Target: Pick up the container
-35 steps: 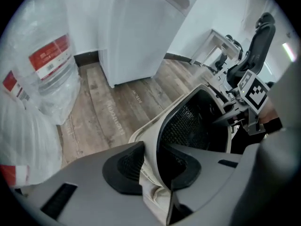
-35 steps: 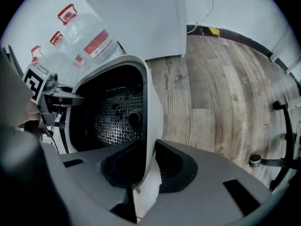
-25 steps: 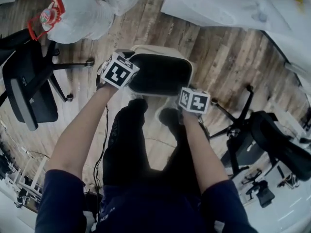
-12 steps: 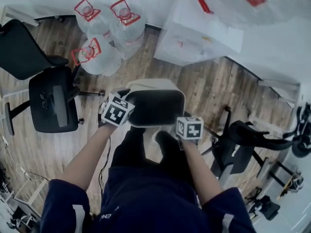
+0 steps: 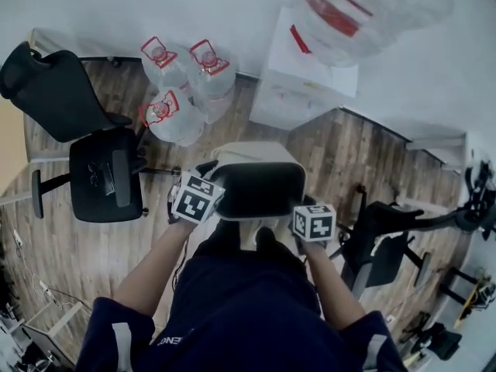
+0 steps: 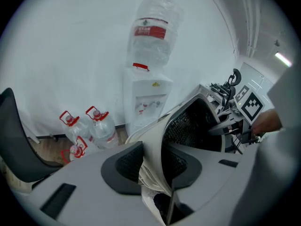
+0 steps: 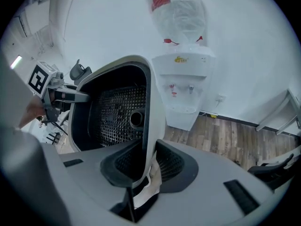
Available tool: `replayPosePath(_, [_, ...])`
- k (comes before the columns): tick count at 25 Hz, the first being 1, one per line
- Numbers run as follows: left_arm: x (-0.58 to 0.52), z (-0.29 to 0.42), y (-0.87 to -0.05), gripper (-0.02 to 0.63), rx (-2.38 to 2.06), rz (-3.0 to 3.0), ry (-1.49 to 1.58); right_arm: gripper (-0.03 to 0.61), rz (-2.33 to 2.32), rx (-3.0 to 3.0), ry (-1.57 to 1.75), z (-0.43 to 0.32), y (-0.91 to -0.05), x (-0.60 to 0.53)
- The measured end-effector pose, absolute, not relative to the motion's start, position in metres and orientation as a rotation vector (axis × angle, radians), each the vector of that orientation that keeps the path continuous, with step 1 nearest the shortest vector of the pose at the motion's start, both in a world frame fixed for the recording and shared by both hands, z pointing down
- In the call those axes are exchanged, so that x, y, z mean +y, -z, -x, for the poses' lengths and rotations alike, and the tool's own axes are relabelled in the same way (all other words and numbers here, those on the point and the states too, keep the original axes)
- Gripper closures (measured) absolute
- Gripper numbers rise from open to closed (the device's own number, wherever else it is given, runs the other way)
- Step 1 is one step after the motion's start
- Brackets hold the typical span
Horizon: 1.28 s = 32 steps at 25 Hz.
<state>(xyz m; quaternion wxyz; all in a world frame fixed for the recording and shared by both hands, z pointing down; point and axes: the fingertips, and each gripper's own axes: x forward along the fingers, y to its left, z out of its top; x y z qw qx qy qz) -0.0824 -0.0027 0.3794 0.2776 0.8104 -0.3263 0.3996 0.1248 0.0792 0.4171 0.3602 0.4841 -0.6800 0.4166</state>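
The container (image 5: 256,178) is a cream bin with a black mesh lining, held off the floor in front of the person's legs. My left gripper (image 5: 209,181) clamps its left wall. My right gripper (image 5: 304,208) clamps its right wall. In the left gripper view the pads (image 6: 126,166) of the left gripper (image 6: 153,163) press on the container's rim wall (image 6: 155,135). In the right gripper view the right gripper (image 7: 148,166) has the container's wall (image 7: 149,107) between its pads, touching both, while its jaws open slightly. The mesh inside (image 7: 115,119) faces that camera.
A white water dispenser (image 5: 306,76) with a big bottle on top stands against the wall ahead. Three water jugs (image 5: 182,91) stand on the wood floor to its left. One black office chair (image 5: 101,173) is at the left, another (image 5: 387,242) at the right.
The container has come up off the floor between both grippers. The head view has swung up towards the wall, bringing the dispenser and jugs into sight.
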Motion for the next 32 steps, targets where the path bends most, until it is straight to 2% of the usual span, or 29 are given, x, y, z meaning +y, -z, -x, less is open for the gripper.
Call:
replayPosePath(11, [0.025, 0.067, -0.343, 0.486, -0.922, -2.18, -1.036, 0.483, -1.273, -1.827, -1.023, -0.148, -0.373, 0.085])
replayPosePath(32, [0.006, 0.047, -0.333, 0.485, -0.939, -2.185, -1.007, 0.485, -1.29, -1.842, -1.044, -0.165, -0.373, 0.067])
